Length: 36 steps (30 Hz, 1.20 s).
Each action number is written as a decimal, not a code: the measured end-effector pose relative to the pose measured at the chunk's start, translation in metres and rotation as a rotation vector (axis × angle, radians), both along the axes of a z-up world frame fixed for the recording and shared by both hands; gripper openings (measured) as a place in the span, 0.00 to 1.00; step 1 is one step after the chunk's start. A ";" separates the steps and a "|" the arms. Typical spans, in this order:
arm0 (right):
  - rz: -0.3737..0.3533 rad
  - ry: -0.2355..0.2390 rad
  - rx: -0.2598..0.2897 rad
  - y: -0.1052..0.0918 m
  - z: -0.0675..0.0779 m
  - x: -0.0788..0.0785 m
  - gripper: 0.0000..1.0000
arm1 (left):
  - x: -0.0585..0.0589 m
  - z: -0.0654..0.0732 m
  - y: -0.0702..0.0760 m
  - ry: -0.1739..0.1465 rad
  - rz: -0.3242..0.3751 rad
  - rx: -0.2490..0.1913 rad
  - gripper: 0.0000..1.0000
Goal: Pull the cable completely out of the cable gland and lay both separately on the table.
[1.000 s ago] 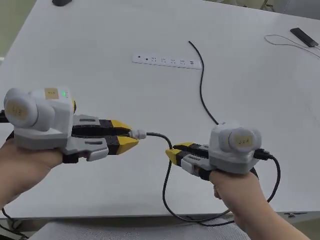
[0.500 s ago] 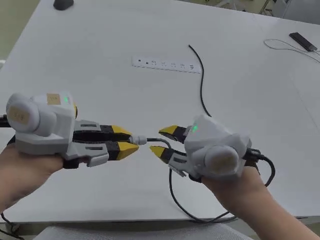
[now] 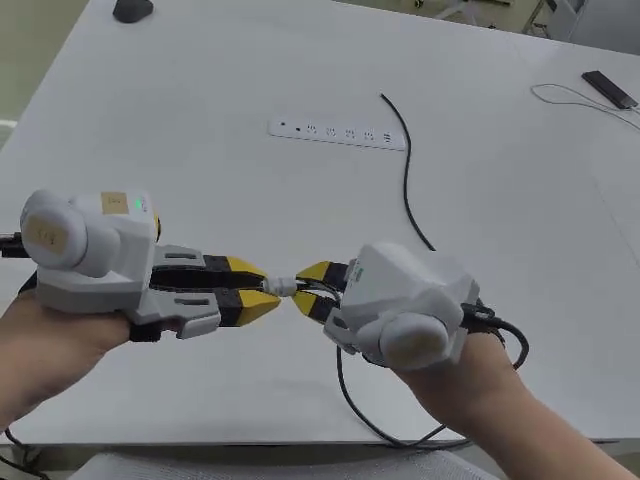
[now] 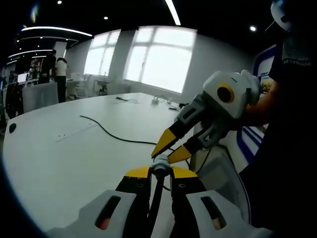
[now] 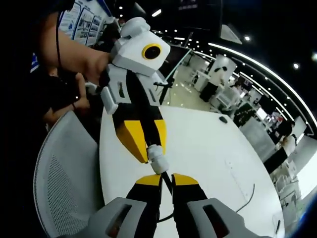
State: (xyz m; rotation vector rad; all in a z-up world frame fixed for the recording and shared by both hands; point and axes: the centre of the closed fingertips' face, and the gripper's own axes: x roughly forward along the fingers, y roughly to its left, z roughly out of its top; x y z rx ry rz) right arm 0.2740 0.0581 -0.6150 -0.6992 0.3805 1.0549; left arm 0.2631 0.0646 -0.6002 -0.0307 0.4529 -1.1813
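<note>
My left gripper [image 3: 268, 290] is shut on a small white cable gland [image 3: 285, 287], which pokes out of its yellow tips. The black cable [image 3: 405, 190] runs from the gland, loops off the table's front edge and trails back across the table. My right gripper [image 3: 312, 288] faces the left one tip to tip and is shut on the cable right beside the gland. In the left gripper view the gland [image 4: 160, 165] sits between my jaws, with the right gripper [image 4: 162, 156] just beyond it. In the right gripper view the cable [image 5: 168, 186] passes between my jaws up to the gland [image 5: 157, 157].
A white power strip [image 3: 337, 131] lies mid-table beyond the grippers. A dark mouse-like object [image 3: 133, 10] sits at the far left. A black device [image 3: 608, 88] with a thin white wire lies far right. Both grippers hover over the table's front edge.
The right gripper rolled over and moved left to the gland. Its jaws, spread half a second ago, have shut on the cable. The left gripper has barely moved.
</note>
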 end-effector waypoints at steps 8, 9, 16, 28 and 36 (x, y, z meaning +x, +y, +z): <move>-0.033 0.032 0.015 -0.004 -0.006 0.003 0.01 | 0.001 -0.001 -0.001 -0.002 -0.001 -0.001 0.15; -0.039 0.039 0.018 -0.005 -0.007 0.003 0.01 | 0.001 -0.001 -0.002 -0.002 0.000 -0.001 0.15; -0.098 0.087 0.039 -0.016 -0.018 0.008 0.01 | 0.001 -0.002 -0.001 0.001 -0.004 0.001 0.15; -0.228 0.212 0.131 -0.037 -0.035 0.015 0.01 | 0.002 -0.002 -0.002 -0.001 -0.001 -0.006 0.15; -0.383 0.382 0.292 -0.047 -0.047 0.016 0.02 | 0.002 -0.001 -0.003 -0.004 0.004 -0.011 0.15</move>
